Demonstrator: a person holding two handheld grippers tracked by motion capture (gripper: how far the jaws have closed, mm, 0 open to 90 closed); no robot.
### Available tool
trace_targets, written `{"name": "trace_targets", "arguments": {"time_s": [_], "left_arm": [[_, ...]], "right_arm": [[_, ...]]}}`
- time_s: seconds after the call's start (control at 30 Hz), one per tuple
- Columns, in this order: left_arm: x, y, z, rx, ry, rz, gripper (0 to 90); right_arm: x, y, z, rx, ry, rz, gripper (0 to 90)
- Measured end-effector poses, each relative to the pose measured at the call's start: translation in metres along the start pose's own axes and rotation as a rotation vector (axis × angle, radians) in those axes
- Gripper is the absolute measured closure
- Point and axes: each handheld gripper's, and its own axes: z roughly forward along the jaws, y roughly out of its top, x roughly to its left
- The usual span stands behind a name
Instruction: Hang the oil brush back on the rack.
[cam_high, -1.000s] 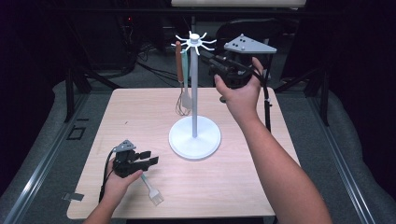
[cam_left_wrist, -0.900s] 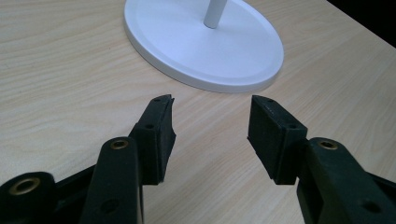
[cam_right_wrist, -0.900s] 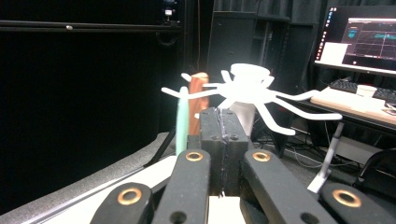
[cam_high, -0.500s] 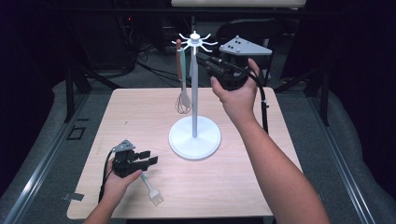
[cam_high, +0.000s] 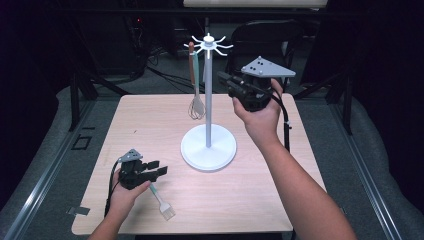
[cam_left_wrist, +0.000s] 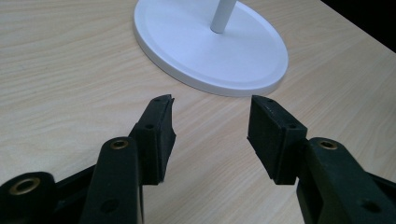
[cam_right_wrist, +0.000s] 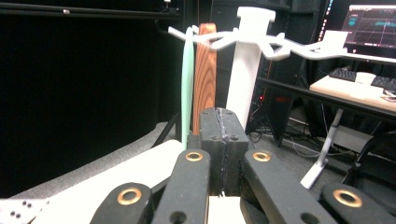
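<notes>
Right gripper: held up in the person's right hand, level with the upper pole of the tall white hook stand; its fingers are pressed together with nothing between them.
Change on the right: a second ago this gripper was higher, near the stand's hooked crown; it now sits lower and just beside the pole.
Ahead of the right fingers: a wood-handled wire whisk and a pale green-handled utensil hang side by side from the hooks, just past the fingertips; the fingers do not touch them.
Left gripper: low over the light wooden counter in the person's left hand; its fingers stand well apart, holding nothing.
Change on the left: none, it rests where it was in both earlier frames.
Ahead of the left fingers: the stand's round white base, near but apart.
Beside the left fingers: a small pale brush with a square head lies flat on the counter, its handle end just under the gripper and its head toward the person.
</notes>
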Motion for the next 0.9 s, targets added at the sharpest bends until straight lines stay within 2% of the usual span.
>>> {"name": "trace_targets", "arguments": {"time_s": [0.2,0.4,0.5,0.63,0.9], "left_arm": [[0.002,0.0,-0.001,-0.008,0.005,-0.007,50.2],[0.004,0.0,-0.003,-0.012,0.011,-0.012,50.2],[0.005,0.0,-0.004,-0.013,0.012,-0.019,50.2],[0.006,-0.001,-0.004,-0.015,0.015,-0.019,50.2],[0.009,-0.002,-0.006,-0.015,0.025,-0.026,50.2]], "right_arm": [[0.001,-0.018,-0.006,0.012,0.002,0.015,90.0],[0.002,-0.042,-0.01,0.049,-0.003,0.024,89.3],[0.003,-0.058,-0.011,0.065,-0.004,0.028,88.8],[0.006,-0.083,-0.012,0.09,0.006,0.063,87.8],[0.017,-0.135,-0.015,0.165,0.02,0.074,86.3]]}}
